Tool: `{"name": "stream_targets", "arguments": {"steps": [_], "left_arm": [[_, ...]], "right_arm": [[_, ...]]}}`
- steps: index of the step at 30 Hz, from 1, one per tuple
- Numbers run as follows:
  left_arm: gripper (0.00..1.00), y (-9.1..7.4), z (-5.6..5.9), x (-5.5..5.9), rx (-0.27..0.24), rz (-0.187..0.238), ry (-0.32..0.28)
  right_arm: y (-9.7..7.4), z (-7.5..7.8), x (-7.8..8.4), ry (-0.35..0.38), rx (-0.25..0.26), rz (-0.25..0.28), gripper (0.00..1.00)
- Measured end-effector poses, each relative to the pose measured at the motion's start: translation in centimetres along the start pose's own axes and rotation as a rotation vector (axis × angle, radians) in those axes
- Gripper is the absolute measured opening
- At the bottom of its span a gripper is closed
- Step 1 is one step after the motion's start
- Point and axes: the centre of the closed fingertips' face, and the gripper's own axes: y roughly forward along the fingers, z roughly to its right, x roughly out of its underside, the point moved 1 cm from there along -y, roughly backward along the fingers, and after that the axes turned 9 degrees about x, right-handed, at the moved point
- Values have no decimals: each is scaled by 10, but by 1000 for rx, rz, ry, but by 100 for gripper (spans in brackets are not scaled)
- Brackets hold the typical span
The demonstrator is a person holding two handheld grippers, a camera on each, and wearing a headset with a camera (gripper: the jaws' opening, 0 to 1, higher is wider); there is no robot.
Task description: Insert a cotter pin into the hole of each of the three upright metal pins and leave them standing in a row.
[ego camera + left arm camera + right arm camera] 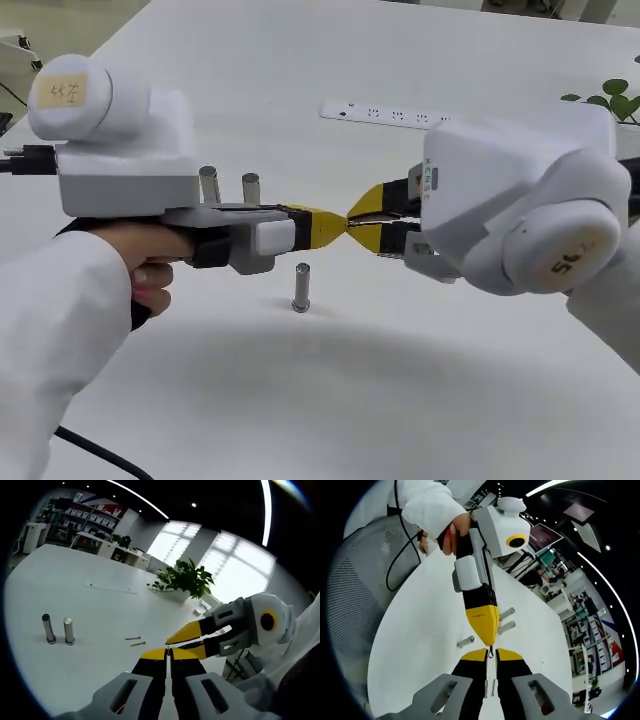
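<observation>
Nearest, one metal pin (301, 288) stands alone on the table (330, 400). Just above and beyond it, the left claw (343, 228) and the right claw (353, 221), each pressed together, meet tip to tip. Behind that pin, the left claw partly hides a pair of metal pins (251, 188). Two cotter pins (133, 638) lie farther back.

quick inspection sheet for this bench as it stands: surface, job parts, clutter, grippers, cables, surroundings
surface: white table, plain
job's things: two metal pins upright side by side, third pin upright apart, nearer; two cotter pins loose on the table
clutter: power strip on the far side
grippers: left gripper and right gripper tip to tip above the table, jaws shut; anything gripped too small to tell
cables: black cable beside the sleeve
surroundings: plant, shelves, windows
</observation>
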Motion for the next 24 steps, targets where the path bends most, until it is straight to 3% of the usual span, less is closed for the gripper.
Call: {"name": "stream_targets", "arguments": {"steps": [8,12,14,16,19,22,24], "left_arm": [[0,-5,-1,-1,-12,-14,43],[0,-8,1,-2,-8,-26,125],[0,-9,2,-4,-3,-23,224],[0,-10,6,-2,9,-36,238],[0,-11,9,-2,29,-44,288],[0,-12,12,-1,43,-61,344],[0,-13,13,1,51,-65,339]], "right_arm": [[-2,-1,7,106,-19,-1,8],[-4,-2,8,293,-71,26,5],[-6,-1,7,379,-97,48,5],[-8,2,6,432,-114,67,5],[-12,4,4,486,-144,90,5],[-13,6,9,490,-172,98,7],[-16,1,8,488,-222,95,8]]}}
